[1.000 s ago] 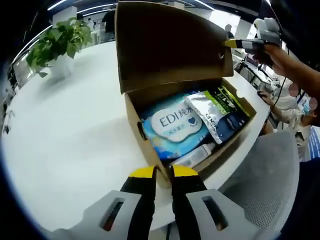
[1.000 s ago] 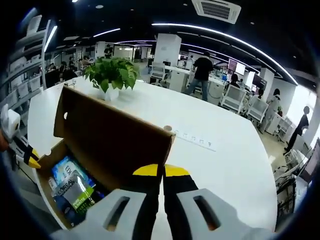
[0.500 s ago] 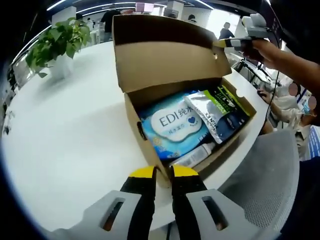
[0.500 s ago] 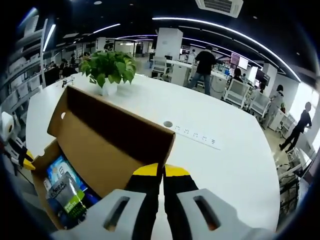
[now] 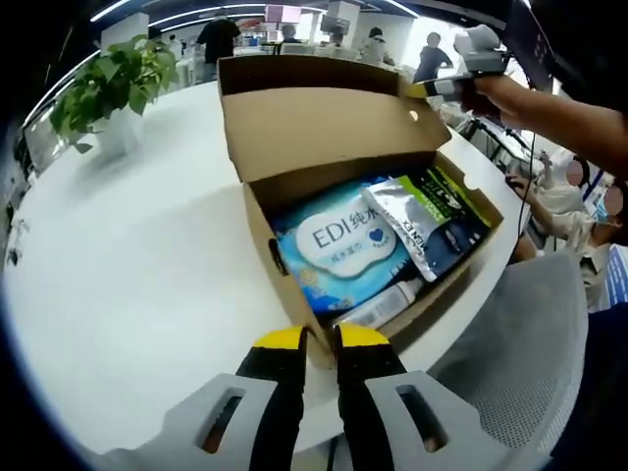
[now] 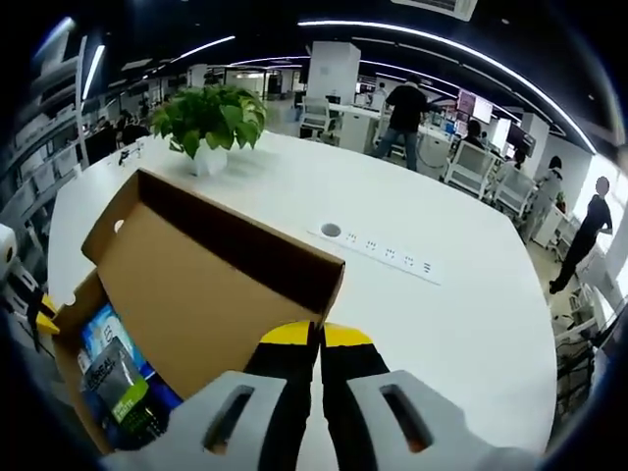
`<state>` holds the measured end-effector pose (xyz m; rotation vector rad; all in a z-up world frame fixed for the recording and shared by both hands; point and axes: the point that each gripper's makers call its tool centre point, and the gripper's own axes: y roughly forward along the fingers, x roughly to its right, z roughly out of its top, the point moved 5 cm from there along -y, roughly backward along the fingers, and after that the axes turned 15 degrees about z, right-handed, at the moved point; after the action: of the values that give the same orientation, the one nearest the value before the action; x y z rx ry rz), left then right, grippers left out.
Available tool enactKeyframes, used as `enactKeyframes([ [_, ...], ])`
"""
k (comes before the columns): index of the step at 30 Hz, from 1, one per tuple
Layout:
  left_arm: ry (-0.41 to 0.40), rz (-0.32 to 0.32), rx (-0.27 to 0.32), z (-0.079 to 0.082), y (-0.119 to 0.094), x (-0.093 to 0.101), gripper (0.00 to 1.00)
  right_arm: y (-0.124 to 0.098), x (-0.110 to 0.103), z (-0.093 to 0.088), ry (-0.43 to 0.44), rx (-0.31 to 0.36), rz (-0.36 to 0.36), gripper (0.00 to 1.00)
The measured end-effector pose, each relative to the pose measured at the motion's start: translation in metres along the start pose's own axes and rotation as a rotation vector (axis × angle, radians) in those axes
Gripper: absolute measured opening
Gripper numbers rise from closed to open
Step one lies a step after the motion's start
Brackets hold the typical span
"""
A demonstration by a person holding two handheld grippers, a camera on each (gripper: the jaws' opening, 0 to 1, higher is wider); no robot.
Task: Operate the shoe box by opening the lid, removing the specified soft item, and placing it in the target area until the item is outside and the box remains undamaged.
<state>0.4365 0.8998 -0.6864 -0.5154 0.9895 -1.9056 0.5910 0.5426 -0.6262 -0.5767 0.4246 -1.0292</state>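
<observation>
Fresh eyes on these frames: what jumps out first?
The open cardboard shoe box at the white table's edge, lid tipped back by the right gripper pinching its rim. Inside, a blue-and-white wipes pack lies beside a silver pouch. A potted plant stands behind.

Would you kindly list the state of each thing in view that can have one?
Shoe box: open, items inside.
Lid: raised and tipped back, its corner gripped.
Left hand-held gripper: shut on the box's near wall.
Right hand-held gripper: shut on the lid's edge.
Wipes pack: lying flat in box.
</observation>
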Motion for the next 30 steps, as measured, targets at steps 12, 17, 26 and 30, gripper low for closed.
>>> enactKeyframes([
  [12, 0.005, 0.006, 0.0, -0.001, 0.0, 0.0, 0.08, 0.032, 0.012, -0.017, 0.013, -0.096, 0.015, 0.0],
  [17, 0.004, 0.009, 0.003, -0.001, -0.001, 0.001, 0.08, 0.042, 0.014, -0.025, 0.019, -0.129, 0.022, 0.0],
  [26, 0.007, 0.013, -0.001, 0.0, 0.0, 0.0, 0.08, 0.055, 0.016, -0.038, 0.024, -0.188, 0.031, 0.0],
  [30, 0.008, 0.015, 0.0, 0.0, 0.0, 0.0, 0.08, 0.057, 0.015, -0.043, 0.03, -0.205, 0.031, 0.0],
])
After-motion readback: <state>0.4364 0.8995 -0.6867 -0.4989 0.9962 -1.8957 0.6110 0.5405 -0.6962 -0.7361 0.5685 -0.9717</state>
